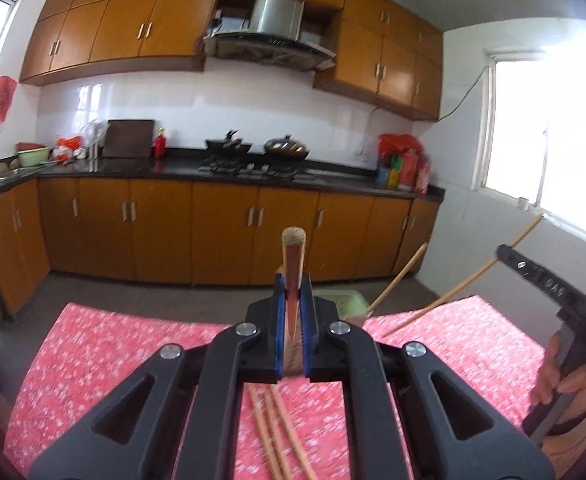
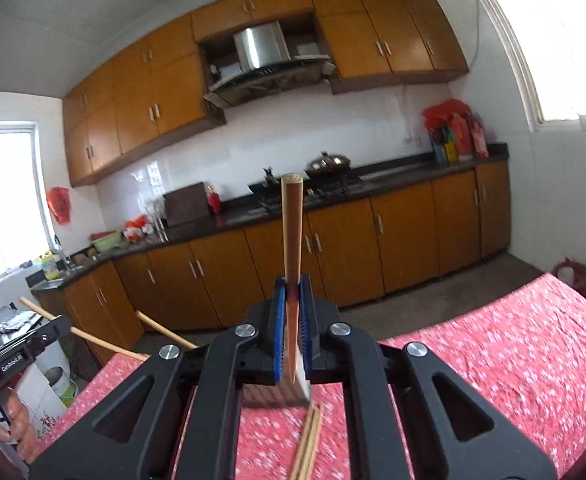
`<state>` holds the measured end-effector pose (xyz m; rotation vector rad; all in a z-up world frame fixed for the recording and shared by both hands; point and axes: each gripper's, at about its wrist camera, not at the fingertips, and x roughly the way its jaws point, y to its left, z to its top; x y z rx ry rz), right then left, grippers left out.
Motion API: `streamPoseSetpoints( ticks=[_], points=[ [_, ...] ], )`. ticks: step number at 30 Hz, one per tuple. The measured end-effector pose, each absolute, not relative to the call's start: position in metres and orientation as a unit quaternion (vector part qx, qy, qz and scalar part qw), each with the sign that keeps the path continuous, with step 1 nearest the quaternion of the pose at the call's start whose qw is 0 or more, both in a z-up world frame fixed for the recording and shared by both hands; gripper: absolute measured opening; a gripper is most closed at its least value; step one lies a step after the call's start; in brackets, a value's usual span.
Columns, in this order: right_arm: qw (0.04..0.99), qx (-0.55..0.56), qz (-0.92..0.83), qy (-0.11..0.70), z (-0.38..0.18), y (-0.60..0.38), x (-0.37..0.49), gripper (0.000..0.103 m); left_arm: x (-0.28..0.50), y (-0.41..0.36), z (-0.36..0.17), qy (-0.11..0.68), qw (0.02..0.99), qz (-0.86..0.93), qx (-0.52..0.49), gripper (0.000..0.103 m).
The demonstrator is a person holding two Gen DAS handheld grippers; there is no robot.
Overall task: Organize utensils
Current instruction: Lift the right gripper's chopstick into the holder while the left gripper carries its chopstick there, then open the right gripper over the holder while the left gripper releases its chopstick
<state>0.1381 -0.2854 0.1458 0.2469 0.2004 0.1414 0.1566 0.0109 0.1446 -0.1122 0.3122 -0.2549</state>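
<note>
My left gripper [image 1: 293, 280] is shut on a wooden chopstick [image 1: 293, 256] that points forward and up, raised above the red flowered tablecloth [image 1: 113, 344]. My right gripper [image 2: 293, 280] is shut on another wooden chopstick [image 2: 292, 220], also raised. Several loose chopsticks [image 1: 281, 432] lie on the cloth under the left gripper, and they also show under the right gripper [image 2: 309, 440]. A green holder [image 1: 345, 300] at the table's far edge has two chopsticks [image 1: 405, 272] leaning out of it. The right gripper's body [image 1: 553, 284] shows at the right of the left wrist view.
Beyond the table is grey floor, then orange kitchen cabinets [image 1: 221, 220] with a black counter [image 1: 173, 166], a stove with pans [image 1: 269, 148] and a range hood [image 1: 269, 40]. A window [image 1: 549, 136] is on the right wall. A white bin [image 2: 59, 380] stands by the table's left side.
</note>
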Motion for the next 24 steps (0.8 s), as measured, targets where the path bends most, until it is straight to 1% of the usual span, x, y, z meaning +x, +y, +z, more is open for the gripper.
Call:
streamPoseSetpoints(
  ticks=[7, 12, 22, 23, 24],
  points=[
    [0.987, 0.119, 0.077, 0.077, 0.157, -0.268, 0.157, 0.008, 0.178, -0.009, 0.167, 0.124, 0.981, -0.129, -0.069, 0.008],
    [0.99, 0.106, 0.069, 0.067, 0.155, -0.257, 0.175, 0.008, 0.207, -0.024, 0.161, 0.144, 0.98, -0.124, -0.058, 0.008],
    [0.982, 0.103, 0.069, 0.14, 0.124, -0.25, 0.22, 0.008, 0.257, -0.029, 0.122, 0.211, 0.968, -0.12, -0.057, 0.008],
    [0.982, 0.105, 0.07, 0.143, 0.123, -0.251, 0.219, 0.009, 0.258, -0.027, 0.12, 0.213, 0.968, -0.121, -0.059, 0.008],
    [0.981, 0.107, 0.072, 0.146, 0.122, -0.252, 0.219, 0.012, 0.26, -0.026, 0.12, 0.215, 0.967, -0.121, -0.062, 0.008]
  ],
)
